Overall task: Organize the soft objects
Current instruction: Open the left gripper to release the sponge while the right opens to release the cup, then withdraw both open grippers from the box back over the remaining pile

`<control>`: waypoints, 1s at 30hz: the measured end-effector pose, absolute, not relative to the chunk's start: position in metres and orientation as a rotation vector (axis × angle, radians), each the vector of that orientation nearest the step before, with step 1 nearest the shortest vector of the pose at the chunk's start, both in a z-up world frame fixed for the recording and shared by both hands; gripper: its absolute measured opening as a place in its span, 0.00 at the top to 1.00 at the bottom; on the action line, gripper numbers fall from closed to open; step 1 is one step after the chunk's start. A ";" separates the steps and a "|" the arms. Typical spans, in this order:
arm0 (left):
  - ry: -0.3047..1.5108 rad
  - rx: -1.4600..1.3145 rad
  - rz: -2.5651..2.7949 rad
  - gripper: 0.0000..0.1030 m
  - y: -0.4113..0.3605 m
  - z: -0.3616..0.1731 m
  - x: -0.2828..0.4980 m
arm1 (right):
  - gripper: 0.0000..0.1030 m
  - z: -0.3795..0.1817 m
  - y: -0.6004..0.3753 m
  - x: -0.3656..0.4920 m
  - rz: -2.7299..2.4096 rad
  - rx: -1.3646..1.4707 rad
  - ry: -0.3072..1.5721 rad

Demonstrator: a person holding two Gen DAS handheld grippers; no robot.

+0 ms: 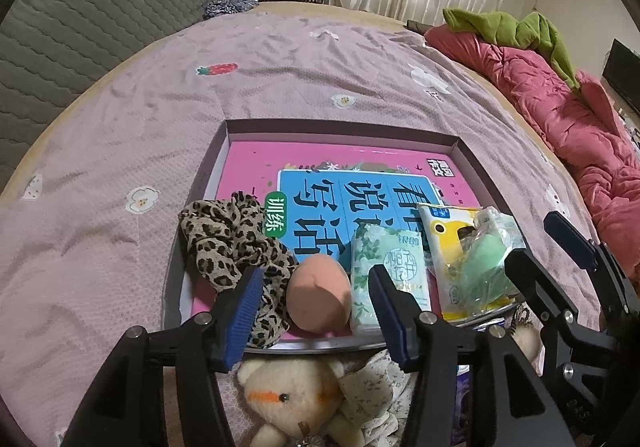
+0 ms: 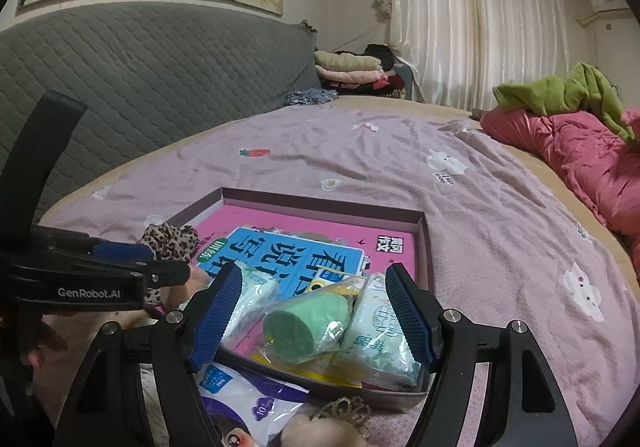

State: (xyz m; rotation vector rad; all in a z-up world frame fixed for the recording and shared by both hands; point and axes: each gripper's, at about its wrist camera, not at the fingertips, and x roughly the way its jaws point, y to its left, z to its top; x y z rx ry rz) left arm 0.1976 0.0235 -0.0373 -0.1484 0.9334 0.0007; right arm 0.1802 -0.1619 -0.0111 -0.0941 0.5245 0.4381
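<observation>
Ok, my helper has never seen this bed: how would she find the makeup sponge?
On the lilac bedspread lies a shallow box with a pink book. At its near edge, between the leopard-print cloth and a green tissue pack, sits the makeup sponge: the only smooth, peach, egg-shaped thing.

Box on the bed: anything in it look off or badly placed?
Mostly tidy. The leopard-print cloth spills over the left wall of the box instead of lying inside. The bagged green sponge sits tilted on other packs near the front edge.
</observation>
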 end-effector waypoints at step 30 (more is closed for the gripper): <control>0.868 -0.221 0.002 0.41 0.049 -0.011 0.150 | 0.27 0.021 -0.203 0.141 0.316 -0.090 0.372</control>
